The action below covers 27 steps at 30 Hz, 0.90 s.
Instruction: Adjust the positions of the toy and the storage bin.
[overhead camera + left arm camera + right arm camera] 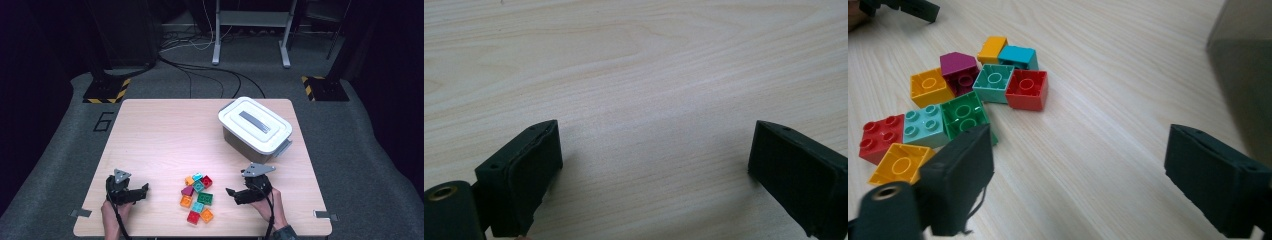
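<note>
- Jaws on right gripper [232,192] apart, empty, aimed at 9 o'clock toward brick pile [197,198] just beside.
- Left gripper [145,188] jaws apart too, bare table [160,130] between.
- White box [255,125] at 1 o'clock of pile, lid on.
- Progress: likely early, every brick visible is loose on the table.

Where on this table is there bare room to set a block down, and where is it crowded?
Bare wood covers the far left of the table, from the far edge down to the left gripper, and the strip between the brick pile and the lidded box. The near middle is crowded: bricks sit packed together, with the right gripper close beside them.
</note>
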Each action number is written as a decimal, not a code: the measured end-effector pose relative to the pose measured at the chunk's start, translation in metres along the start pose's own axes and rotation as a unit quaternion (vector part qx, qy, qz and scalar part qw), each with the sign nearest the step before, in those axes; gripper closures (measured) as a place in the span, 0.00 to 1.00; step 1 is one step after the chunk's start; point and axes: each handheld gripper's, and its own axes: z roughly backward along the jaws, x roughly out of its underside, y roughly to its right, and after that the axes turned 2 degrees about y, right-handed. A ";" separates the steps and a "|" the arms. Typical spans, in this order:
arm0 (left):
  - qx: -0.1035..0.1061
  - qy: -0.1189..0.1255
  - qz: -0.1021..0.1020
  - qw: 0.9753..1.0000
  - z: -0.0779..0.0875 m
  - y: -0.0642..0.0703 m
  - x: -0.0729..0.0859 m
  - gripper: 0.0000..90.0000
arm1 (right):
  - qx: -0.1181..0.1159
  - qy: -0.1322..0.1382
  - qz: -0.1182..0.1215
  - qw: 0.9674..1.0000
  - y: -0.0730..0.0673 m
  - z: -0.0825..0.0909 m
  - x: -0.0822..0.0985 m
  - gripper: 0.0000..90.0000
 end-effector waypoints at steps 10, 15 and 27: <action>-0.001 0.002 0.000 1.000 0.000 0.000 0.000 0.07 | 0.032 0.010 0.004 0.999 0.017 0.030 -0.019 0.05; -0.001 0.003 0.000 1.000 0.000 0.000 0.000 0.08 | 0.051 0.021 0.004 0.998 0.031 0.044 -0.035 0.04; 0.001 0.002 0.002 1.000 0.000 0.000 0.000 0.08 | 0.084 0.030 0.007 0.996 0.070 0.057 -0.069 0.04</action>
